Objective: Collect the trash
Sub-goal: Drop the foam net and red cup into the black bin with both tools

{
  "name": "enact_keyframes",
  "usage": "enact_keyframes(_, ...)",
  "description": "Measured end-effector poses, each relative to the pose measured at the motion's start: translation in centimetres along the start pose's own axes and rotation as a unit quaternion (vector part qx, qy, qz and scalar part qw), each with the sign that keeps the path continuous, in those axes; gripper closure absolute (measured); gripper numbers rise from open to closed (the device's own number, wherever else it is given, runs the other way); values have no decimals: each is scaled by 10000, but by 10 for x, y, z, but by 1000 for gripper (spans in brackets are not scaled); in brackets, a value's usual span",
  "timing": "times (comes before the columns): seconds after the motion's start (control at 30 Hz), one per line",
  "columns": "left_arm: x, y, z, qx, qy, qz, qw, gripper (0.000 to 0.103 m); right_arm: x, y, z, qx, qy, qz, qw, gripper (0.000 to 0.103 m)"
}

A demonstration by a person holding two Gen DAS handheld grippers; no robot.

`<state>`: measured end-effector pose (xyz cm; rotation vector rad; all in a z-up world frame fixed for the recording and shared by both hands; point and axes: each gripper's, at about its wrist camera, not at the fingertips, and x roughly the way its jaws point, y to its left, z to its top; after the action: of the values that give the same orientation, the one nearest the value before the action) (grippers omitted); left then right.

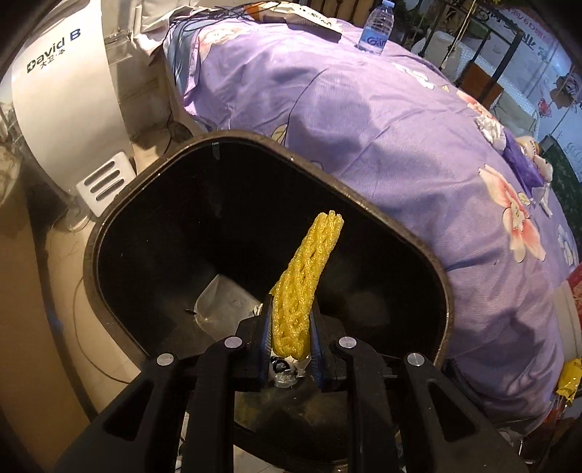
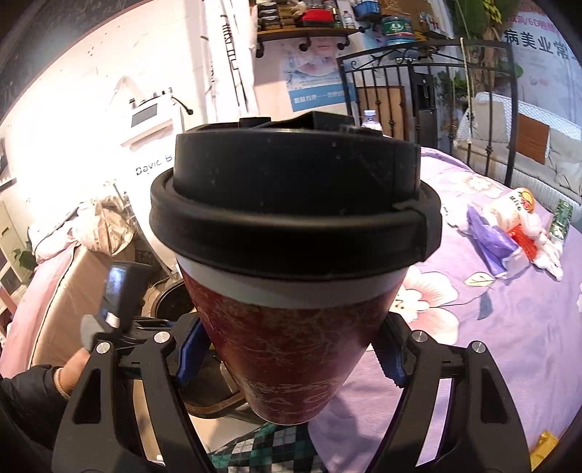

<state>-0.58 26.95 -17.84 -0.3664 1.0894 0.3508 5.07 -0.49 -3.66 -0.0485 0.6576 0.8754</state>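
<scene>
My left gripper [image 1: 291, 320] is shut on a yellow foam net sleeve [image 1: 305, 276], which sticks up from the jaws over the open mouth of a black trash bin [image 1: 363, 203]. Crumpled clear plastic [image 1: 225, 309] lies at the bin's bottom. In the right wrist view my right gripper [image 2: 291, 349] is shut on a red paper cup [image 2: 287, 345] with a black lid [image 2: 291, 203], held upright between the blue pads and filling most of the view. Loose wrappers and a purple and white bag [image 2: 509, 236] lie on the bed.
A bed with a purple floral cover [image 1: 382, 120] runs beside the bin. A water bottle [image 1: 376, 27] stands at its far end. A white machine [image 1: 65, 94] stands left of the bin. A person's hand [image 2: 72, 367] holds the other gripper at lower left. A yellow wrapper [image 1: 569, 378] sits at the bed's near edge.
</scene>
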Motion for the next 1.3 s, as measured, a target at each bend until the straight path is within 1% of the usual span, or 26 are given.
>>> enact_keyframes(0.03, 6, -1, -1, 22, 90, 85, 9999, 85, -1, 1, -3, -17, 0, 10, 10000, 27)
enact_keyframes(0.1, 18, -1, -2, 35, 313, 48, 9995, 82, 1, 4, -6, -42, 18, 16, 10000, 27)
enact_keyframes(0.13, 23, -2, -2, 40, 407, 26, 9992, 76, 3, 5, -7, -45, 35, 21, 10000, 27)
enact_keyframes(0.17, 27, -2, -2, 41, 488, 64, 9988, 63, 4, 6, -9, -39, 53, 31, 10000, 27)
enact_keyframes(0.2, 30, -3, -2, 41, 522, 96, 9986, 56, 6, 6, -10, -30, 72, 35, 10000, 27)
enact_keyframes(0.23, 31, -3, -3, 54, 534, 96, 9985, 43, 10, 4, -7, -16, 97, 29, 9999, 27)
enact_keyframes(0.27, 32, -3, -2, 73, 542, 100, 9985, 36, 14, 3, -6, -2, 128, 16, 9999, 27)
enact_keyframes(0.33, 32, -2, -2, 91, 517, 128, 9985, 34, 20, 2, -9, 35, 191, 7, 9998, 27)
enact_keyframes(0.43, 30, 2, 2, 17, 454, 172, 9988, 30, 32, 3, -15, 105, 348, 108, 9993, 27)
enact_keyframes(0.53, 24, 9, 8, -144, 310, 184, 9992, 29, 42, 9, -17, 83, 456, 231, 9987, 27)
enact_keyframes(0.6, 17, 14, 12, -238, 144, 254, 9993, 28, 49, 18, -16, -19, 493, 307, 9983, 27)
enact_keyframes(0.7, 0, 27, 24, -486, -224, 423, 9977, 28, 62, 30, -16, -108, 600, 469, 9970, 27)
enact_keyframes(0.77, -17, 38, 29, -717, -555, 497, 9946, 28, 78, 41, -15, -179, 768, 663, 9947, 27)
enact_keyframes(0.83, -36, 48, 35, -886, -914, 645, 9898, 26, 95, 52, -14, -246, 924, 811, 9921, 27)
enact_keyframes(0.9, -56, 56, 39, -986, -1279, 830, 9834, 25, 118, 66, -15, -356, 1167, 960, 9879, 27)
enact_keyframes(0.97, -74, 63, 42, -1034, -1606, 957, 9769, 20, 140, 80, -16, -501, 1368, 1002, 9842, 27)
enact_keyframes(1.03, -87, 69, 46, -1070, -1805, 1047, 9721, 18, 170, 97, -22, -743, 1748, 993, 9768, 27)
enact_keyframes(1.1, -99, 76, 48, -1149, -1901, 1039, 9695, 18, 193, 108, -30, -925, 2091, 913, 9692, 27)
enact_keyframes(1.17, -103, 80, 51, -1222, -1914, 979, 9689, 18, 219, 120, -40, -1187, 2575, 795, 9557, 27)
enact_keyframes(1.27, -103, 83, 49, -1240, -1901, 925, 9695, 18, 250, 135, -55, -1527, 3085, 562, 9372, 27)
enact_keyframes(1.3, -102, 84, 50, -1233, -1891, 920, 9698, 18, 257, 138, -59, -1578, 3195, 483, 9331, 27)
